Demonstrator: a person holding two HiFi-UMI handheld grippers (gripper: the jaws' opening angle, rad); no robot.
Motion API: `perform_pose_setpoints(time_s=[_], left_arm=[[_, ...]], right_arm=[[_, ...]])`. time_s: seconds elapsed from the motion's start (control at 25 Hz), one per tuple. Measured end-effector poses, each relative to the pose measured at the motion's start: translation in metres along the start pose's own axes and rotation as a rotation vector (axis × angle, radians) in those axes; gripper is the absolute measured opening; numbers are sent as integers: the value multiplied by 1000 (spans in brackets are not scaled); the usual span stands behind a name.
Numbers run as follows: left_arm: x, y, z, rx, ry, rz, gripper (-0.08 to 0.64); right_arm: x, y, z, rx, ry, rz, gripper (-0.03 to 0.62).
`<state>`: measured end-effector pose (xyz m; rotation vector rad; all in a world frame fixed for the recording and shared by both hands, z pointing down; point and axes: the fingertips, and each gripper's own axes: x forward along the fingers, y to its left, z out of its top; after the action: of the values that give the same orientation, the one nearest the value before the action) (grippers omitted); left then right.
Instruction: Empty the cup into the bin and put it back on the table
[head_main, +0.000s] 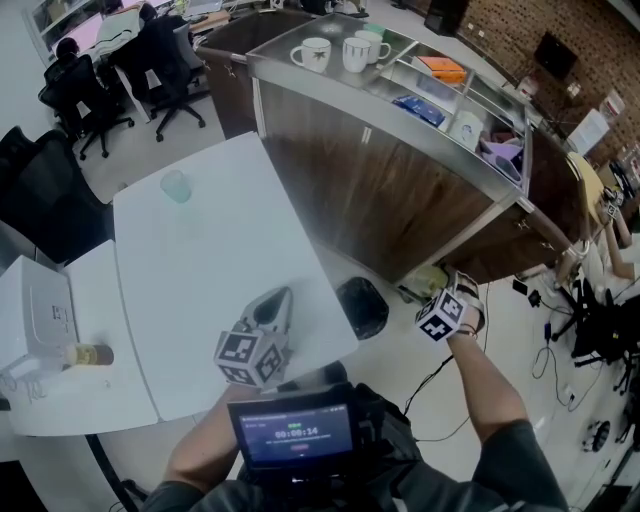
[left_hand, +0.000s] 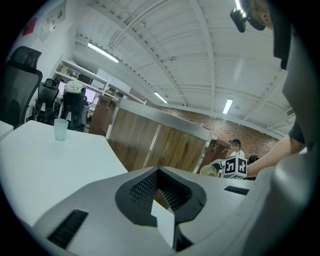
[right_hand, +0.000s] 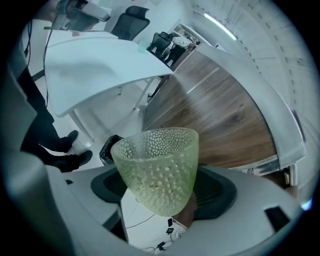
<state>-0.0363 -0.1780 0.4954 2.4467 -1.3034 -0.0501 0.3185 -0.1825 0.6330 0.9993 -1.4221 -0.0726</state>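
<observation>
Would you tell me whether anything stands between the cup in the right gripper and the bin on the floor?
Nothing visible does. The right gripper holds the green cup above the floor near the wooden counter. The black bin stands by the table corner, with only bare floor between it and the cup.

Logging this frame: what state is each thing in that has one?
Green dimpled translucent cup: gripped, held in the air, contents unclear.
Right hand-held gripper: shut on the green cup.
Left hand-held gripper: shut, empty.
Black bin: upright, open-topped.
Pale plain cup: upright on the white table.
</observation>
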Motion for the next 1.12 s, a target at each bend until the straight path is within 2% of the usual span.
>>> perform_pose_setpoints(time_s=[0.12,0.28,0.44,1.12], left_arm=[[0,-4,-2,-3,1,-11,-9],[0,-9,-3,-3,0,-33,-9],[-2,-5,-2,0,-4,-15,-9],[-11,-1,-1,-3,-9,3,-9]], right_arm=[[-11,-11,12,-21,-13,-24,385],[-10,-18,11,-102,15,-46,385],[-4,-18,9,-200,53,-58,385],[-2,-15,6,-451,116,-84,385]])
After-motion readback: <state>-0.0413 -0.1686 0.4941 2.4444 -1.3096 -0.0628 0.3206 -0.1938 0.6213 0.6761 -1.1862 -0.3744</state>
